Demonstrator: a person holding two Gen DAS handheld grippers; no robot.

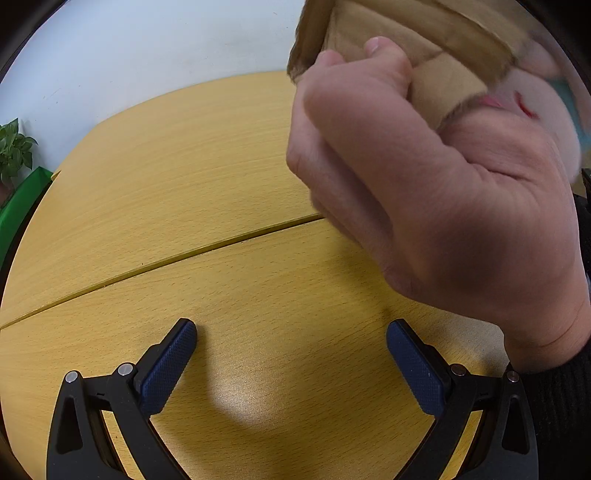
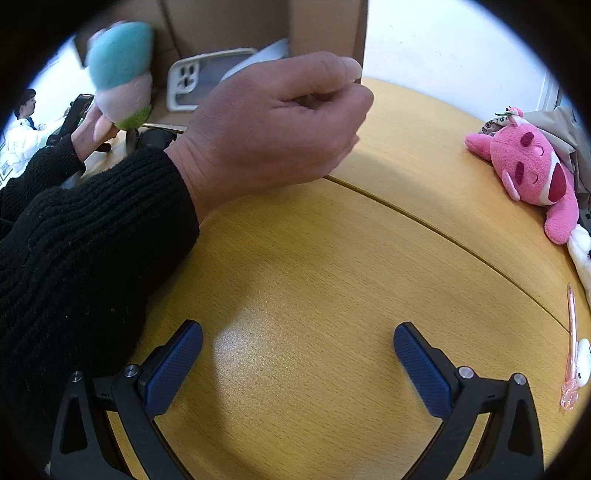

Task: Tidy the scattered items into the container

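Pink plush in right view only, each hand-held gripper wide, empty.

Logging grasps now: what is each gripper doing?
Left gripper: open, empty, over the table.
Right gripper: open, empty.
Bare hand: closed on the box edge.

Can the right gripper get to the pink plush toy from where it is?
Probably yes. The right gripper is open, holding nothing, and the pink plush toy lies uncovered near the table edge, ahead to its right. Only bare tabletop lies between; the hand is off left.
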